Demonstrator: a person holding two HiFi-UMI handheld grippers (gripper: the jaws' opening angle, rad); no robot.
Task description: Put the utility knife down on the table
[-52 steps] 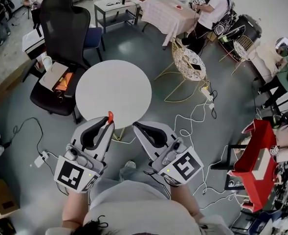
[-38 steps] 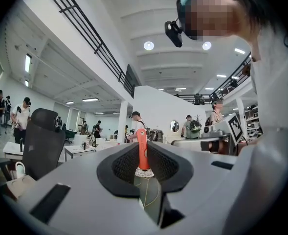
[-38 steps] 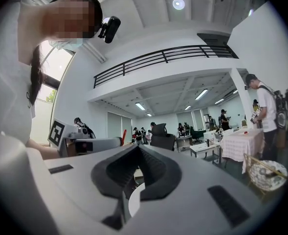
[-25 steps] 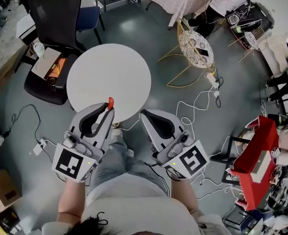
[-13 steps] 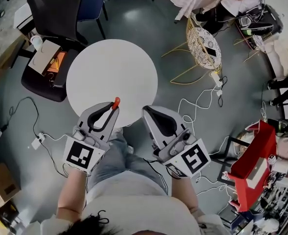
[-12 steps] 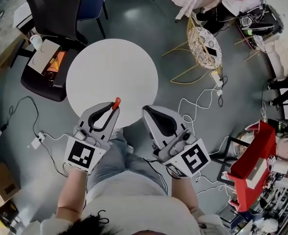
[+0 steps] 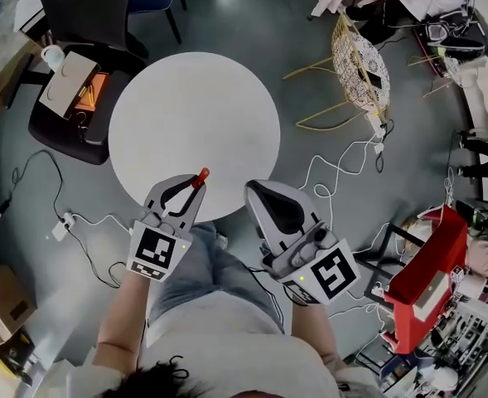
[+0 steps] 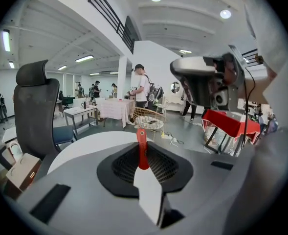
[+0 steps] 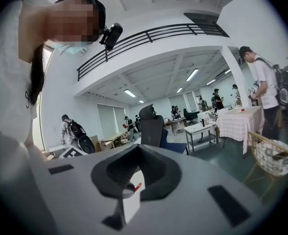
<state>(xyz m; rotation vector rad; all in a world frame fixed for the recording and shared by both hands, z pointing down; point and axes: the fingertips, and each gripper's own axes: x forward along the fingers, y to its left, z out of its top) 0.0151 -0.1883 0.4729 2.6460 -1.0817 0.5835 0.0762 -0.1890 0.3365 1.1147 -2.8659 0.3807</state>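
Table (image 7: 195, 116) between office chair (image 7: 51, 131), wicker chair (image 7: 358, 60).

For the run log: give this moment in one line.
left gripper: shut on utility knife | above table edge | right gripper: shut, empty | knife not down

Colours only
Utility knife (image 7: 200, 175) showing red, surface (image 7: 227, 98) white; left tool (image 7: 191, 186) & right tool (image 7: 255, 191) wearing grey, blk pads, b&w markers.
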